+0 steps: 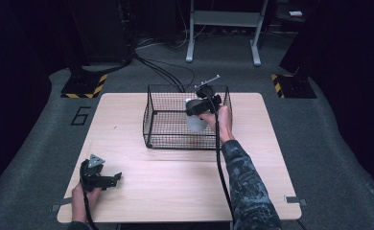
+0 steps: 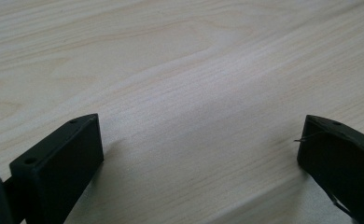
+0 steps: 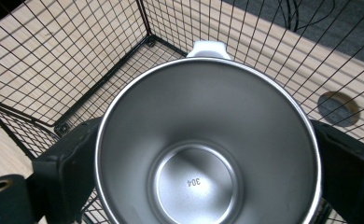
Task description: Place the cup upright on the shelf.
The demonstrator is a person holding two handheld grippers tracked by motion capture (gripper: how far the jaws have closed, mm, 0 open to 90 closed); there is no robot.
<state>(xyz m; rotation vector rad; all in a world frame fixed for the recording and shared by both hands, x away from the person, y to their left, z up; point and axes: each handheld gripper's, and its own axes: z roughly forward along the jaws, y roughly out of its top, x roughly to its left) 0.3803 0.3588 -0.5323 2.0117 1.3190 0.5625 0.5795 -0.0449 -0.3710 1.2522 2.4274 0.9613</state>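
Observation:
A white mug with a steel inside [image 1: 195, 120] hangs over the black wire basket [image 1: 166, 142], near its right half. My right gripper [image 1: 200, 106] is shut on the mug. In the right gripper view the mug [image 3: 208, 154] faces the camera mouth-first, its white handle on the far side, both black jaws pressed against its sides, with the basket [image 3: 54, 56] mesh below and around it. My left gripper [image 1: 109, 180] rests low at the table's front left corner, open. In the left gripper view its jaws stand wide apart over bare wood [image 2: 194, 93] with nothing between them.
The light wooden table [image 1: 127, 191] stands on grey carpet. A round cable hole [image 3: 339, 107] in the tabletop lies beyond the basket's wall. Hazard-striped stand bases [image 1: 84, 86] and a metal frame [image 1: 223, 28] stand behind the table.

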